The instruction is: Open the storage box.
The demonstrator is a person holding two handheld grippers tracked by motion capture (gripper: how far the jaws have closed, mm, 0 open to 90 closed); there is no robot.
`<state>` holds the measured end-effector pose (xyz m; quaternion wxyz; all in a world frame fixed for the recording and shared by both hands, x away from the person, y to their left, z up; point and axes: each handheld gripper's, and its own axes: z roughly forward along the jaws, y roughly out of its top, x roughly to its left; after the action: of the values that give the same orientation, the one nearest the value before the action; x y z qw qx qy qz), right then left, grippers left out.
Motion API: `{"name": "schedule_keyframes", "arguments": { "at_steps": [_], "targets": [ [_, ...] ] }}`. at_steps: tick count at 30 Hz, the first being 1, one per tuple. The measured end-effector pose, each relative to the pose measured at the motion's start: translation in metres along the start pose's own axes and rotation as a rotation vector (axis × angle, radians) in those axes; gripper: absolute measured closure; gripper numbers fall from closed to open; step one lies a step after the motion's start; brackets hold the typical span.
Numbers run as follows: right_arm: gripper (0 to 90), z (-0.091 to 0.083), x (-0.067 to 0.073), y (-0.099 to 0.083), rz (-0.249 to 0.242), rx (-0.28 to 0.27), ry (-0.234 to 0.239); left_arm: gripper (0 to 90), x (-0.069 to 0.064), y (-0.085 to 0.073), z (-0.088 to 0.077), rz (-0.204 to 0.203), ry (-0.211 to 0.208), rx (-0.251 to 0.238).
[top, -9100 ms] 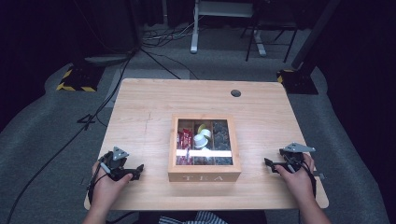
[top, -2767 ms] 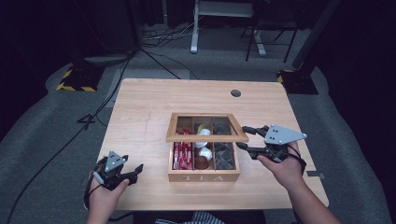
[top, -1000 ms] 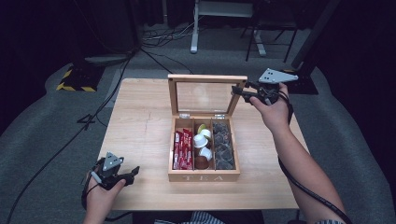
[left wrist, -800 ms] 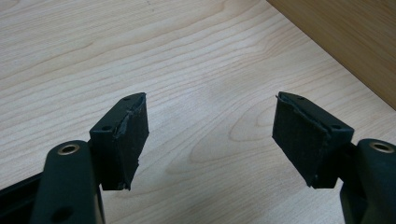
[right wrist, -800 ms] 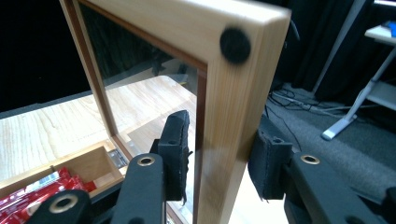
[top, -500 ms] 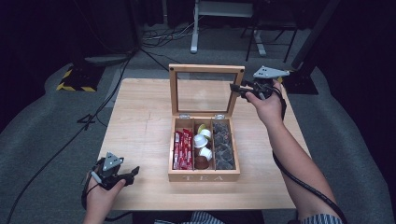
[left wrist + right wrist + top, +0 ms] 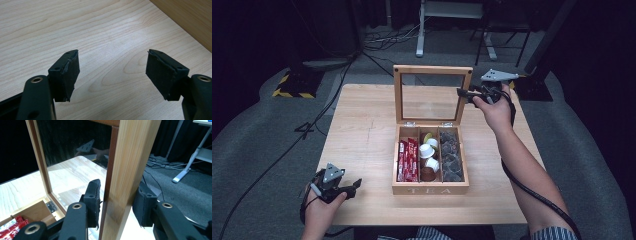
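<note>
A wooden tea box [image 7: 430, 189] stands at the middle of the table with its glass-paned lid [image 7: 432, 71] upright on the far hinges. My right gripper [image 7: 463, 93] is shut on the lid's right frame rail; in the right gripper view [image 7: 116, 195] one pad sits on each side of that rail [image 7: 130, 157]. Red packets [image 7: 408, 160], white capsules [image 7: 428, 150] and dark pouches [image 7: 451, 160] fill the box's compartments. My left gripper [image 7: 354, 185] rests at the front left of the table, open with nothing between its pads [image 7: 112, 72].
The light wooden table [image 7: 362, 130] has bare room left and right of the box. Beyond its far edge lie floor cables [image 7: 377, 45], a white desk leg [image 7: 419, 30] and a yellow-and-black striped block [image 7: 292, 85].
The lid went from shut to upright, carried by my right gripper, which moved from the front right to the far side. The left gripper stayed put.
</note>
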<state>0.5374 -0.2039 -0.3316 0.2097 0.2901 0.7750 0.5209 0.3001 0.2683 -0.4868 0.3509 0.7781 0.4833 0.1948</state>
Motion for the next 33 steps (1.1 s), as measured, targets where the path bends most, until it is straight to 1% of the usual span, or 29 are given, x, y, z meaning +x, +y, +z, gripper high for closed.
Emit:
{"name": "schedule_keyframes", "arguments": {
  "at_steps": [8,10,12,14,18,20,22,24,33],
  "targets": [
    [59.9,0.006,-0.002,-0.004,0.019,0.013,-0.009,27.1,0.001,0.0,0.005,0.001,-0.01,0.018],
    [59.1,0.009,-0.002,-0.006,0.026,0.025,-0.014,26.7,0.001,0.0,0.006,0.0,-0.011,0.024],
    [58.8,0.01,-0.002,-0.007,0.032,0.028,-0.014,26.6,0.001,0.0,0.007,0.005,-0.013,0.027],
    [58.6,0.013,-0.004,-0.009,0.036,0.032,-0.023,26.4,0.001,0.0,0.008,0.0,-0.013,0.026],
    [58.6,0.015,-0.004,-0.011,0.041,0.041,-0.029,26.3,0.001,0.001,0.009,0.001,-0.015,0.03],
    [58.5,0.016,-0.004,-0.013,0.052,0.043,-0.034,26.3,0.001,0.001,0.01,0.004,-0.016,0.032],
    [58.3,0.017,-0.004,-0.015,0.051,0.045,-0.038,26.2,0.001,0.001,0.01,0.008,-0.017,0.035],
    [58.3,0.019,-0.004,-0.019,0.056,0.061,-0.041,26.2,0.001,0.001,0.011,0.009,-0.019,0.039],
    [57.8,0.025,-0.006,-0.027,0.065,0.093,-0.054,26.2,0.001,0.001,0.012,0.003,-0.018,0.038]
  ]
}}
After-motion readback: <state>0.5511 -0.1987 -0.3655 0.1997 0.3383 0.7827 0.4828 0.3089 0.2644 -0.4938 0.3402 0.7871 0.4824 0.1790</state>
